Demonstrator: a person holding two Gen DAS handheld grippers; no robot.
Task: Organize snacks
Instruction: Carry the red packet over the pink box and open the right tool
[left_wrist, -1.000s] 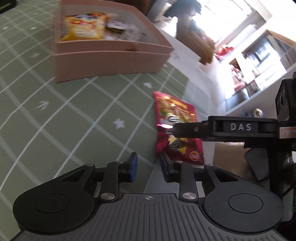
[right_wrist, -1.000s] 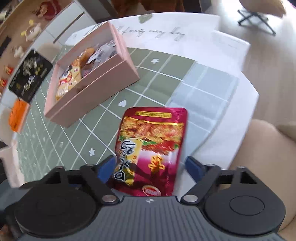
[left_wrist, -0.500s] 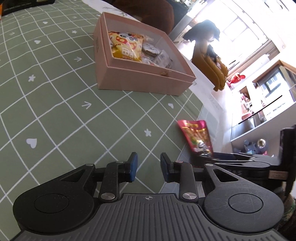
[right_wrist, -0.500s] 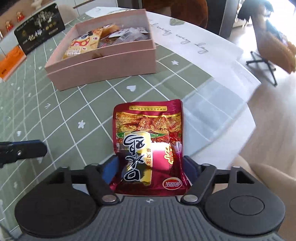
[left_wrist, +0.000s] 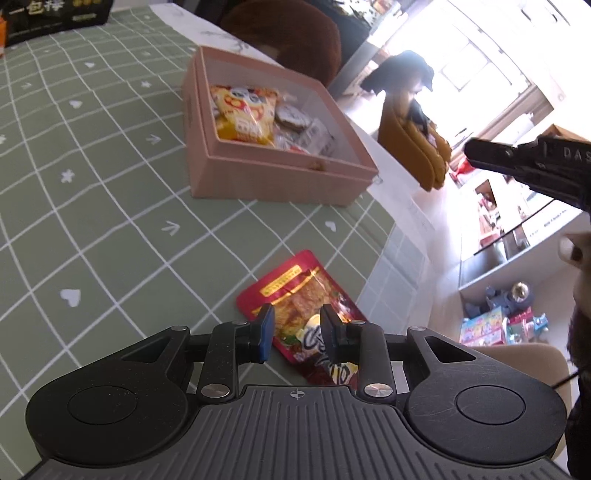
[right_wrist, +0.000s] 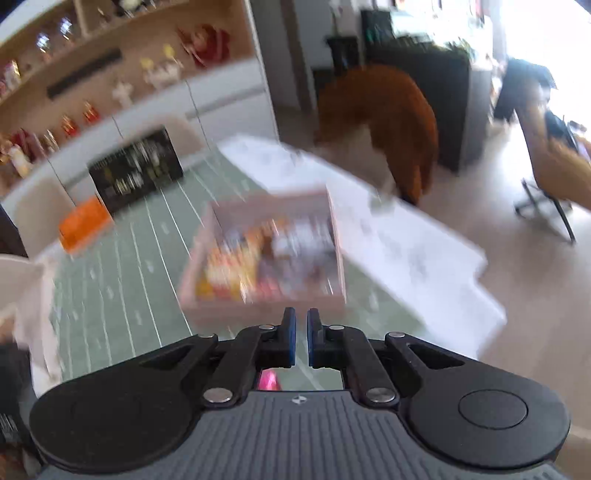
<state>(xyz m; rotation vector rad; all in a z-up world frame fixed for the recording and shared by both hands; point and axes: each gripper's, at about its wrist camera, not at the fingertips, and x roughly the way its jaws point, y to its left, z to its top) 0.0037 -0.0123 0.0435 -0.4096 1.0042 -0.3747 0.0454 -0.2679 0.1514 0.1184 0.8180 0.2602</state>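
Note:
A red snack packet (left_wrist: 295, 295) lies flat on the green checked tablecloth (left_wrist: 92, 221), close to the table's right edge. My left gripper (left_wrist: 297, 332) hovers just above it with the jaws partly apart and nothing between them. Farther back stands the pink box (left_wrist: 280, 173), holding a yellow packet (left_wrist: 243, 114) and several small wrapped snacks. My right gripper (right_wrist: 299, 332) is shut and empty, raised high and facing the blurred pink box (right_wrist: 266, 254). A pink sliver of the packet (right_wrist: 267, 380) shows beneath it. The left wrist view catches the right gripper (left_wrist: 476, 151) at the upper right.
A black printed box (right_wrist: 135, 171) and an orange pack (right_wrist: 85, 225) sit at the table's far end. A white cloth (right_wrist: 406, 251) covers the right side of the table. A brown chair (right_wrist: 380, 122) stands behind it. A hand (left_wrist: 576, 251) shows at the right edge.
The right gripper's jaws went from wide around the red packet to shut, and it rose away while the packet stayed on the table. The left gripper moved over the packet.

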